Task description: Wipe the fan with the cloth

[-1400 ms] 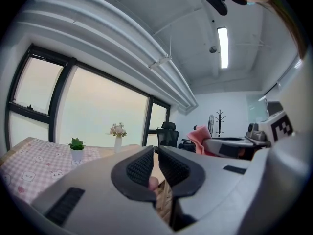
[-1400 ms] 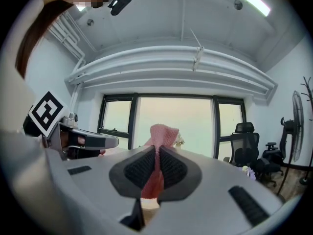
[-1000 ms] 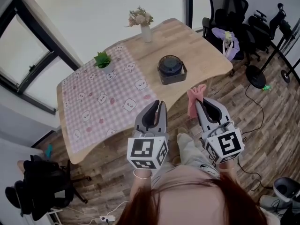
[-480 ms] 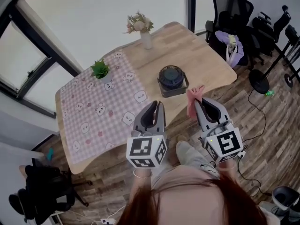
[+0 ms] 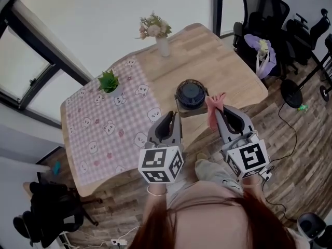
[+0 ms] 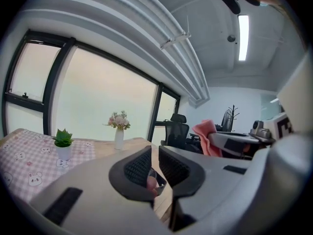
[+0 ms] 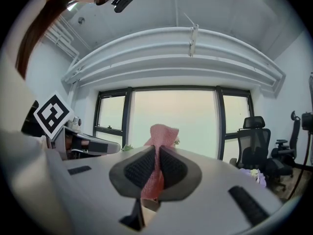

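Head view: the fan [image 5: 191, 94] stands on the wooden tabletop [image 5: 228, 66], near its front edge. The right gripper [image 5: 218, 113] is held just to the right of the fan and nearer the person, its fingers clamped on the pink cloth [image 5: 214, 108], whose loose end pokes up past the fingertips at the fan's right side. The left gripper [image 5: 174, 116] is just left of the fan and in front of it; its fingers are drawn almost together with only a thin slit, nothing held. Behind the fan stands a vase of flowers [image 5: 162, 44]; well to its left lies a checked mat [image 5: 104, 134] bearing a potted plant [image 5: 110, 82].
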{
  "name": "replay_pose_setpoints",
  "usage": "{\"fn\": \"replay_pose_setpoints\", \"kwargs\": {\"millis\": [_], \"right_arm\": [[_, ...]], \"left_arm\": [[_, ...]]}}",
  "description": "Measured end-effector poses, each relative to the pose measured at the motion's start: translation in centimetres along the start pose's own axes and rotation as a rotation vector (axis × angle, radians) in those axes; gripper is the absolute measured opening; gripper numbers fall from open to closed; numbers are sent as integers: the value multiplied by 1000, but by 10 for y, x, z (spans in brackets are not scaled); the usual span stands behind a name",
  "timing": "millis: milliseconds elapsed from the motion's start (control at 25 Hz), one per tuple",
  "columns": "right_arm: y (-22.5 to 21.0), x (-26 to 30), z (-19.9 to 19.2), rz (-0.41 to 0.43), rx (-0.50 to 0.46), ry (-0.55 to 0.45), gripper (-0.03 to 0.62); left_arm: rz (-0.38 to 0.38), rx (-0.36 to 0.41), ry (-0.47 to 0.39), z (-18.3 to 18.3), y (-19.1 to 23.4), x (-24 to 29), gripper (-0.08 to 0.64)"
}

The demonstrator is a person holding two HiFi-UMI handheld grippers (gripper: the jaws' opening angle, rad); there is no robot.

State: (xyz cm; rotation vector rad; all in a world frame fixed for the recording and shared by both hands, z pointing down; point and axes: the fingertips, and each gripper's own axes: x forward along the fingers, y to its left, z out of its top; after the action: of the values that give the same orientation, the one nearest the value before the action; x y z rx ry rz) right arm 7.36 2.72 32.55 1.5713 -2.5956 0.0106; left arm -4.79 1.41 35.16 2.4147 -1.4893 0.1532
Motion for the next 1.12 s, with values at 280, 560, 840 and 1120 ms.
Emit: {"fn": "replay_pose_setpoints", "kwargs": {"millis": [280, 560, 840, 1120], "right_arm": [[-30, 33, -5, 40, -6, 18, 23], [-52, 69, -16, 99, -48, 35, 23], [-64, 103, -34, 149, -72, 83, 23], [-67, 134, -55, 158, -120, 130, 23]], "left_arm": [[33, -37, 62, -8, 10, 38, 29], [78, -76, 144, -31, 26, 68, 53], [115, -140, 240, -57, 46, 85, 72], [76, -249, 361, -92, 62, 97, 84]]}}
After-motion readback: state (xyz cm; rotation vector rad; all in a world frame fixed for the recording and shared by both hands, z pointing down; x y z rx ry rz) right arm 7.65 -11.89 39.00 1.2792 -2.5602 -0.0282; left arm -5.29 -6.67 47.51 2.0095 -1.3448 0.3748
